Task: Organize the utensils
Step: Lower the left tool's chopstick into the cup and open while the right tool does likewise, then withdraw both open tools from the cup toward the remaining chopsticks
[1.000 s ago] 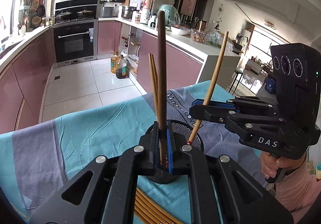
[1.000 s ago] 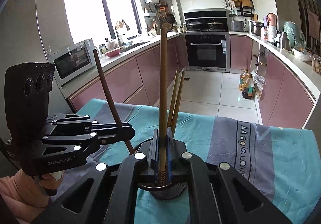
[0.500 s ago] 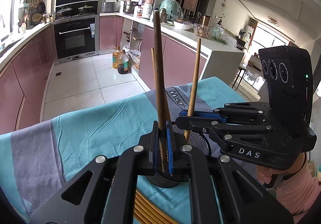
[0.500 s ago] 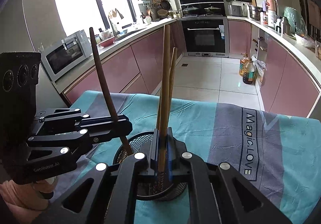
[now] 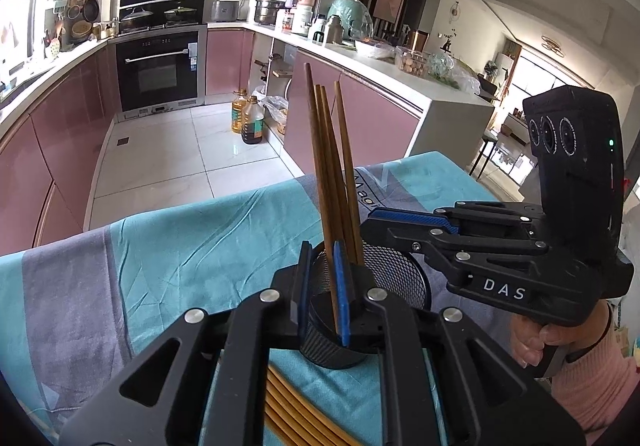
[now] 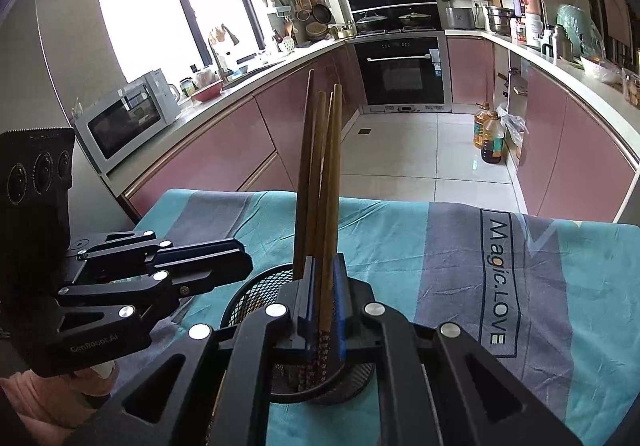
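- Left hand-held gripper [image 5: 322, 286], lower centre: jaws opening, dark wooden chopstick [image 5: 320, 174] loose between them.
- Right hand-held gripper [image 6: 323, 300]: slightly parted, light wooden chopstick [image 6: 331, 182] between.
- Both over the black mesh cup [image 5: 394, 278] on the desk [image 5: 180, 246].

both chopsticks [image 5: 320, 182] dropped into mesh holder [image 5: 400, 278], grippers loosening

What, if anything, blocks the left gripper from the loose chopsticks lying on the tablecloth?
Likely yes, nothing much. The left gripper, jaws opening around a chopstick standing in the mesh holder, must first back clear of it. The loose chopsticks lie uncovered on the tablecloth just beneath it.
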Demonstrator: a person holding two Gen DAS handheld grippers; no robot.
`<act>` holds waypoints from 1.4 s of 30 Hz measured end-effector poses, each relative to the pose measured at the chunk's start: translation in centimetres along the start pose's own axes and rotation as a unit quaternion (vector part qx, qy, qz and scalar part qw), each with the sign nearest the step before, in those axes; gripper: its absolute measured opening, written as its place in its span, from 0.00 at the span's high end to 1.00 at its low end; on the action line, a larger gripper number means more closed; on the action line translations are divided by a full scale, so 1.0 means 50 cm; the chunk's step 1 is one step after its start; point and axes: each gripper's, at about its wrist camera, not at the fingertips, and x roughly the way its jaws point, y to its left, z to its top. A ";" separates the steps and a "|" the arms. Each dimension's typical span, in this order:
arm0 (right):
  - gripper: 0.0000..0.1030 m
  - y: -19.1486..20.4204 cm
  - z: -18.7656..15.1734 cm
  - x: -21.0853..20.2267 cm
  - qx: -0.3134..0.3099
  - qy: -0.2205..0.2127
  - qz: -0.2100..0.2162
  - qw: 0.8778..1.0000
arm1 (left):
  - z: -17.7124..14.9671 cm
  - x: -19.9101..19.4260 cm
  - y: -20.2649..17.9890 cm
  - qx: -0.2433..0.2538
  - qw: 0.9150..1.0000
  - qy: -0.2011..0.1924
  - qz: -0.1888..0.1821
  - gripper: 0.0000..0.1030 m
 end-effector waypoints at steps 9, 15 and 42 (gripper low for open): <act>0.69 0.042 -0.032 -0.085 -0.028 -0.054 0.023 0.998 | -0.061 -0.104 0.017 -0.003 0.997 -0.067 0.031 0.57; 0.57 0.103 -0.083 -0.135 -0.081 -0.060 0.064 0.993 | -0.123 -0.153 0.039 -0.013 0.995 -0.078 0.065 0.42; 0.56 0.139 -0.243 0.023 -0.063 0.078 0.028 0.995 | -0.304 -0.041 0.049 -0.045 0.993 0.076 0.084 0.43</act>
